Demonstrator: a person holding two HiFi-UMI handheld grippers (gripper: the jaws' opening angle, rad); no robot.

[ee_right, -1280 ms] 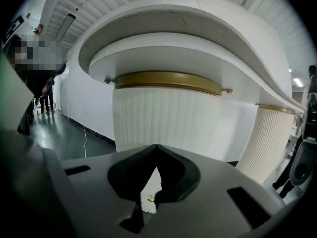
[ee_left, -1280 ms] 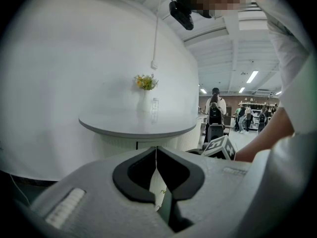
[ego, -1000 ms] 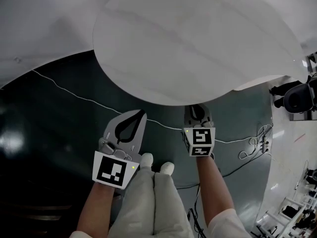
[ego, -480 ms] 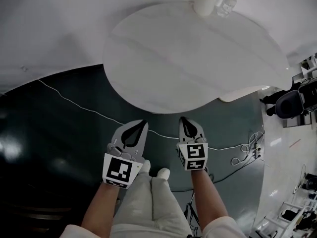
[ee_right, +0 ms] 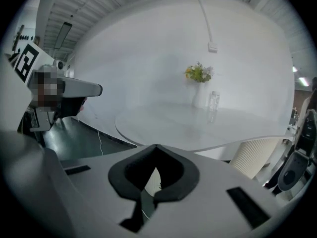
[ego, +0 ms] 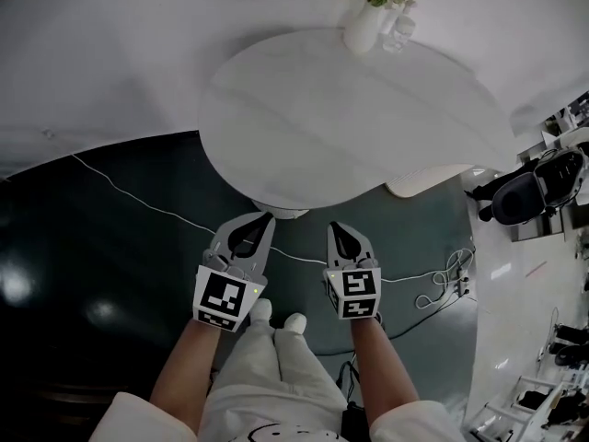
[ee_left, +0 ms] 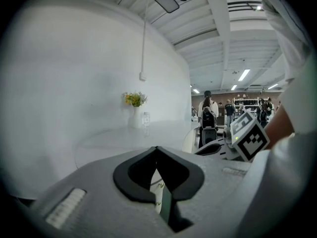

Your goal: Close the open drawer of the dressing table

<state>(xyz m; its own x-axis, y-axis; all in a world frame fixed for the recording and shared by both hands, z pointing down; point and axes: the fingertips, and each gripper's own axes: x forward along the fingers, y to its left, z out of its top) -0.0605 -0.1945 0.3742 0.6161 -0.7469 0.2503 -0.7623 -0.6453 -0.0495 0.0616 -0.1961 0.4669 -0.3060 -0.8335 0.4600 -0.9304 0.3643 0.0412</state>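
The dressing table is a white rounded top [ego: 350,118] against a white wall; no open drawer shows in any view. My left gripper [ego: 267,215] is shut and empty, its tips at the table's near edge above the dark floor. To its right my right gripper [ego: 333,226] is also shut and empty, just short of that edge. In the left gripper view the left gripper [ee_left: 157,148] points toward the tabletop [ee_left: 129,138]. In the right gripper view the right gripper [ee_right: 156,147] faces the tabletop [ee_right: 198,128] from lower down.
A white vase of flowers [ego: 362,28] and a clear glass bottle [ego: 396,33] stand at the table's far edge. A white cable [ego: 138,201] crosses the dark floor and coils at the right [ego: 442,284]. A black chair [ego: 525,191] stands to the right. A ribbed white pedestal [ee_right: 252,157] is under the table.
The view has drawn back from the table, so the vase and bottle have come into sight. Both grippers stay shut and now sit closer together, clear of the table's edge.
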